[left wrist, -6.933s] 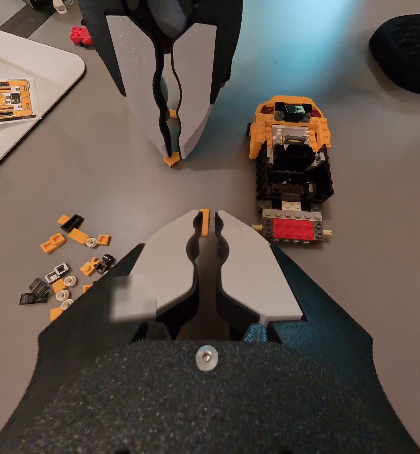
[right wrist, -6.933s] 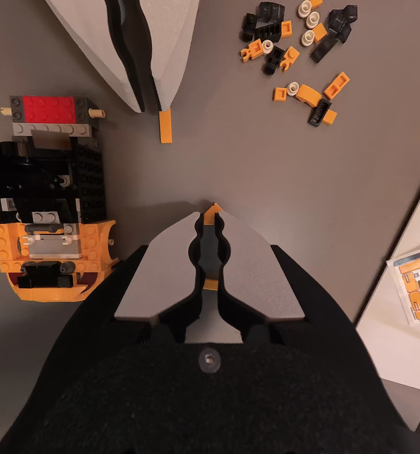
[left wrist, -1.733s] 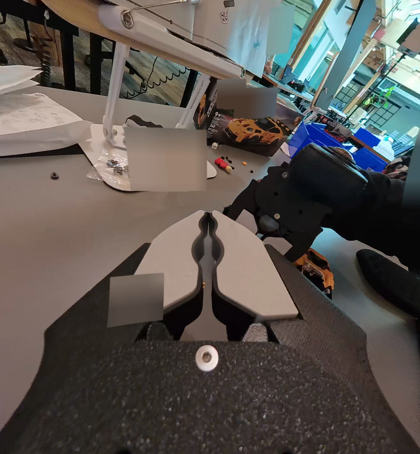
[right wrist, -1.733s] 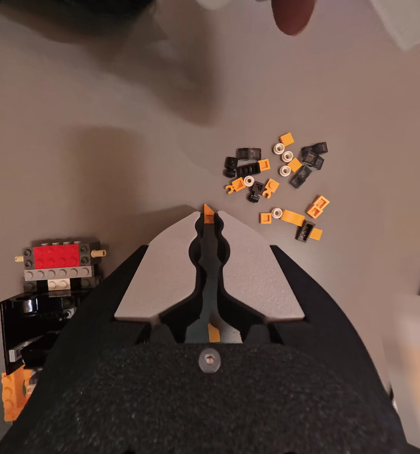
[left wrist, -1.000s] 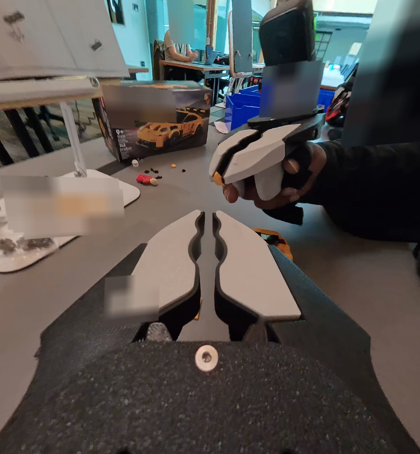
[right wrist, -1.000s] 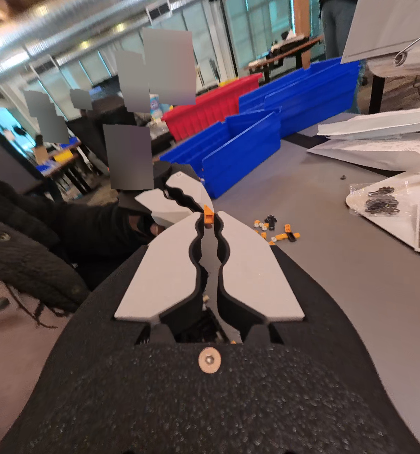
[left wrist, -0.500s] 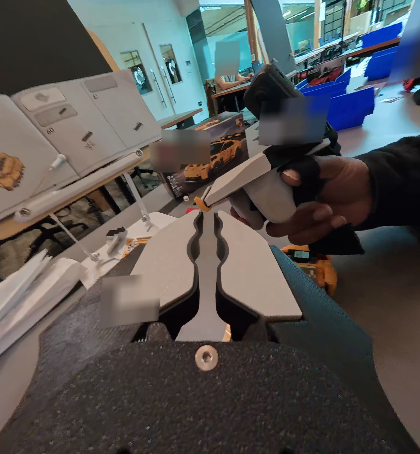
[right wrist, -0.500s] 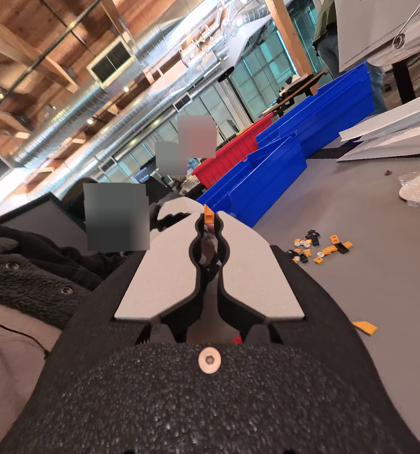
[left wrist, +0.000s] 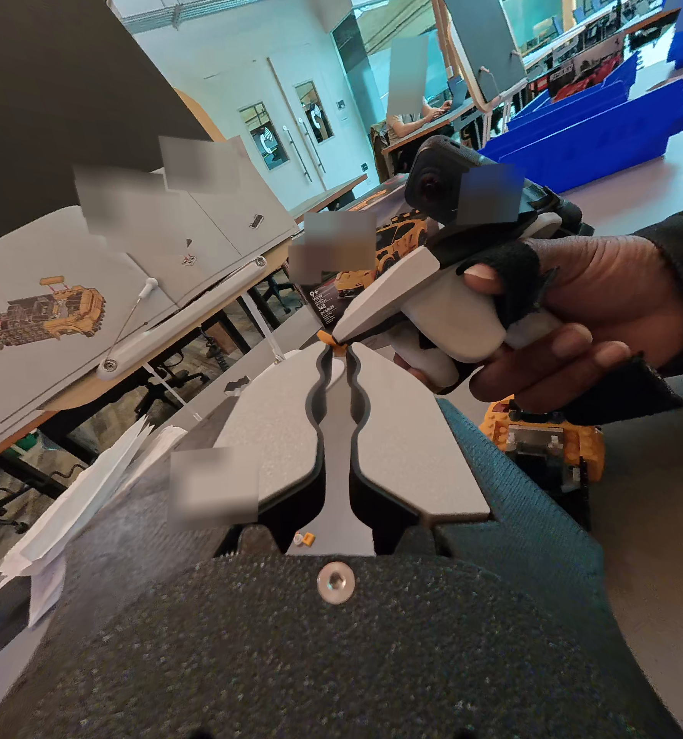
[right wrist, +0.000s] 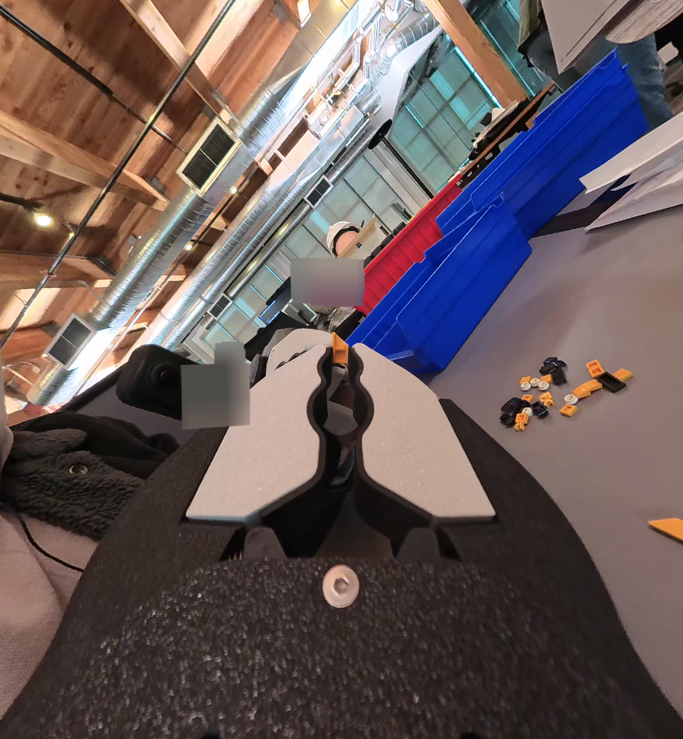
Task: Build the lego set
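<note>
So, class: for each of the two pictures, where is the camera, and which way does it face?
Left wrist view: on the left gripper, facing the open instruction booklet; the person's right hand shows.
Right wrist view: on the right gripper, tilted up towards blue plastic bins; a dark sleeve shows.
Shared: the small orange lego piece, pinched by the right gripper.

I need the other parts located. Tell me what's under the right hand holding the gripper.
Under the right hand, the partly built orange car sits on the grey table. The left gripper hides its near side.
</note>
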`<state>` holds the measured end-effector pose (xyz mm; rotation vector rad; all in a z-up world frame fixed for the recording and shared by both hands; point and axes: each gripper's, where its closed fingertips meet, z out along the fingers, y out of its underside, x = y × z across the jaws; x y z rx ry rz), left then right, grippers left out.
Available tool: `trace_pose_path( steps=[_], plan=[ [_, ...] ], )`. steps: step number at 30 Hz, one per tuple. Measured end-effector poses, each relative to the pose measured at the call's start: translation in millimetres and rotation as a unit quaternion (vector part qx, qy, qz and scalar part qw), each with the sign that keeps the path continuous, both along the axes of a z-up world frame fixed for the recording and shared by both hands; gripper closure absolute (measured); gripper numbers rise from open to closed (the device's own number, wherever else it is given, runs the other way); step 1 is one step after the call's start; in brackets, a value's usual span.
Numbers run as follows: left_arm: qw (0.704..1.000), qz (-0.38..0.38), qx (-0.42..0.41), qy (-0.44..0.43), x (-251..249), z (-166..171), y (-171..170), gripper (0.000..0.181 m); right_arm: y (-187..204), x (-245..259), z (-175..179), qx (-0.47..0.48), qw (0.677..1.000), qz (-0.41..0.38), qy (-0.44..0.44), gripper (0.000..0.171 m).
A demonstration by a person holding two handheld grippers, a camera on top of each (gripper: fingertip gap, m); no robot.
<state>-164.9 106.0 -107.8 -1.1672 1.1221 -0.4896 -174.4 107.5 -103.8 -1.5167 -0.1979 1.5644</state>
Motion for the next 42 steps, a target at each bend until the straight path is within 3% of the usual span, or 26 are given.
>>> trace_pose_path(
  steps=[9,19,30,37,42],
  plan=[
    [0.999,-0.021,0.018,0.027,-2,-7,-2,0.178,-2,0,-7,0.004,0.999,0.025,-0.033,0.163],
    [0.983,-0.063,0.121,0.12,-2,-27,-15,0.18,-19,6,-28,0.064,0.978,0.104,-0.171,0.163],
    [0.957,-0.102,0.179,0.203,8,-55,-32,0.181,-38,17,-59,0.121,0.885,0.214,-0.395,0.157],
    [0.965,-0.093,0.138,0.203,1,-59,-19,0.181,-21,43,-68,0.124,0.859,0.19,-0.458,0.158],
    [0.97,-0.093,0.098,0.202,-2,-67,-14,0.181,-5,90,-95,0.137,0.794,0.173,-0.566,0.159]
  ],
)
